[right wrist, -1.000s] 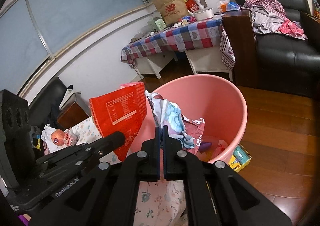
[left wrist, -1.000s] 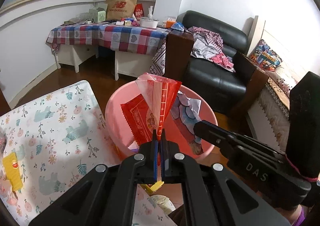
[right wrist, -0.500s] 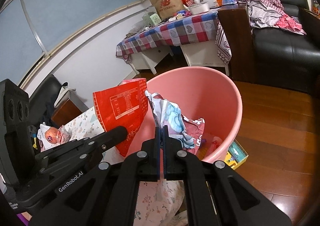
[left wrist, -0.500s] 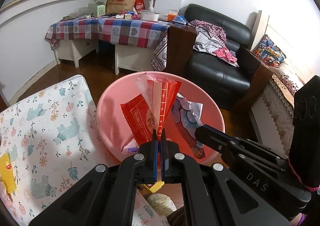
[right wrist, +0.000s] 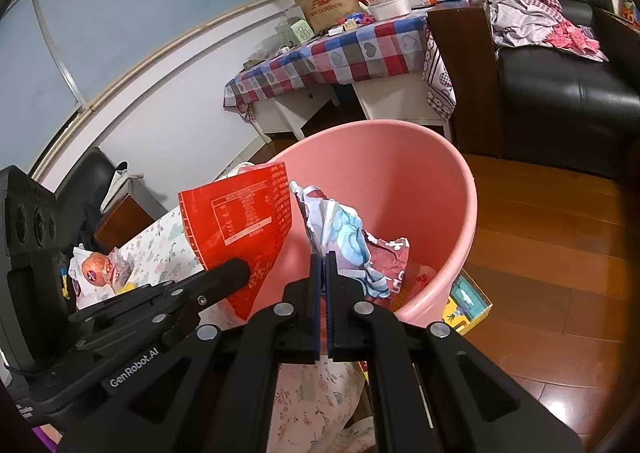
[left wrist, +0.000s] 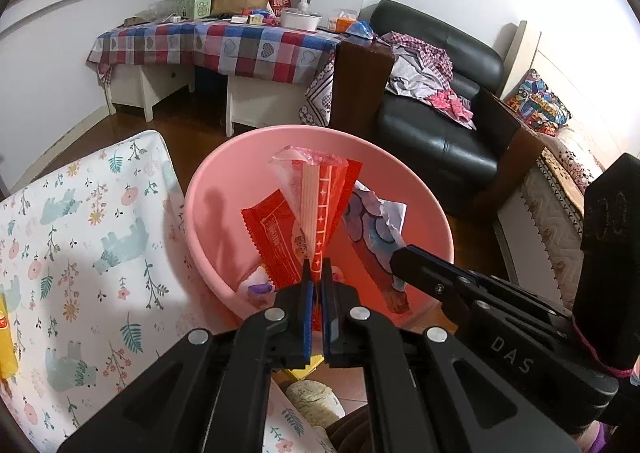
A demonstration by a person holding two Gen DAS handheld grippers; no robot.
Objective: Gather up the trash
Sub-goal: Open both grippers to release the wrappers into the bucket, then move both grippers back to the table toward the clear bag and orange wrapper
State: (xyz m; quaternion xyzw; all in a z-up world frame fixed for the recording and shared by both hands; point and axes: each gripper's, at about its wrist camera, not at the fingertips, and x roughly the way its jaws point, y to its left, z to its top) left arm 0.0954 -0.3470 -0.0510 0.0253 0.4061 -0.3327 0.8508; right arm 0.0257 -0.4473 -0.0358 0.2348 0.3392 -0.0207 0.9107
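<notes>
The left gripper [left wrist: 315, 273] has its fingers clamped on a red plastic snack wrapper [left wrist: 320, 205], held over the round pink plastic basin [left wrist: 208, 181]; the right gripper [right wrist: 323, 265] pinches a crumpled blue-and-white printed wrapper [right wrist: 344, 237] above the same basin, beside the floral-sheeted bed [left wrist: 80, 237].

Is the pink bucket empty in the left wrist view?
No, small wrappers already lie at the bottom of the pink bucket, below the red wrapper pinched in the left gripper.
</notes>
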